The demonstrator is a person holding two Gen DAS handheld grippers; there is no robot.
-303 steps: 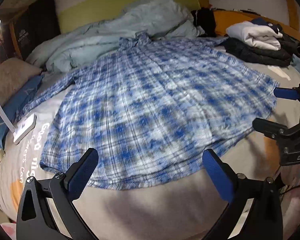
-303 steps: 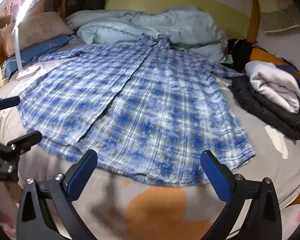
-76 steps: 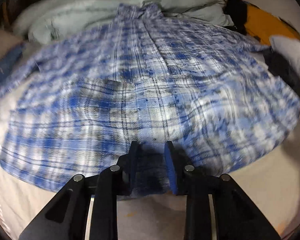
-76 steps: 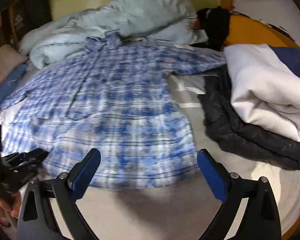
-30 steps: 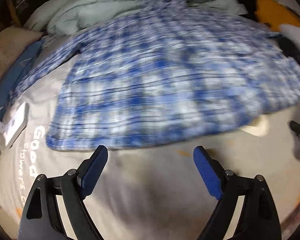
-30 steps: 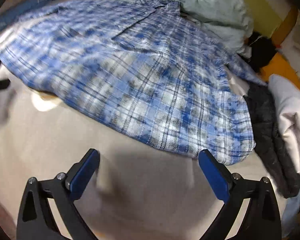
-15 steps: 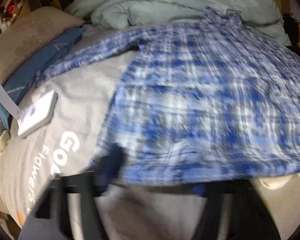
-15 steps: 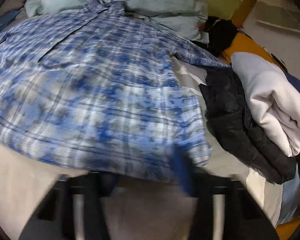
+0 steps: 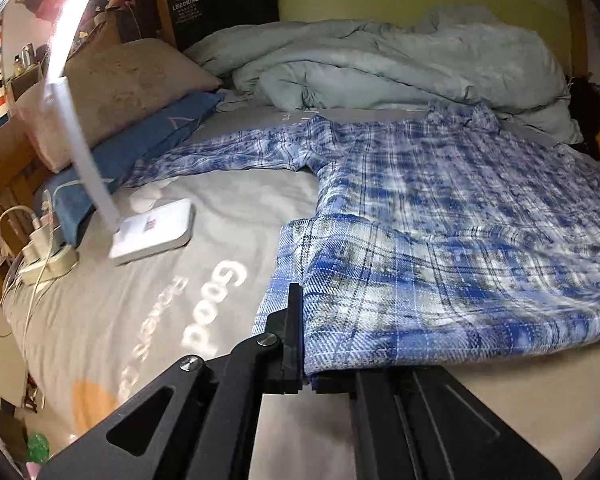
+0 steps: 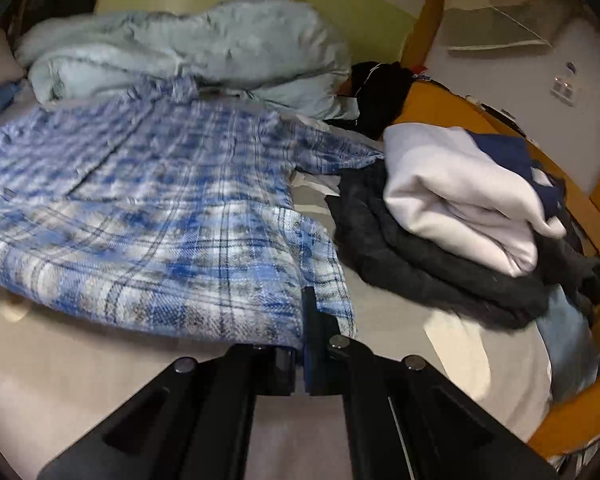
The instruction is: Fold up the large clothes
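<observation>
A blue and white plaid shirt (image 9: pixel 440 216) lies spread on the bed, collar toward the far side. In the left wrist view my left gripper (image 9: pixel 303 332) is shut on the shirt's near left hem corner, which is lifted off the sheet. The right wrist view shows the same shirt (image 10: pixel 160 208) with my right gripper (image 10: pixel 302 336) shut on its near right hem corner, the cloth draping over the jaws. One sleeve (image 9: pixel 220 152) stretches out to the left, the other (image 10: pixel 336 152) to the right.
A crumpled pale blue duvet (image 9: pixel 380 68) lies behind the collar. A white lamp base (image 9: pixel 152 232), a charger with cables (image 9: pixel 44 248) and pillows (image 9: pixel 112 80) sit on the left. A stack of folded clothes, white (image 10: pixel 460 192) over dark grey (image 10: pixel 420 268), lies to the right.
Both grippers went from wide open before the hem to shut on its two corners. The hem has risen off the bed with them.
</observation>
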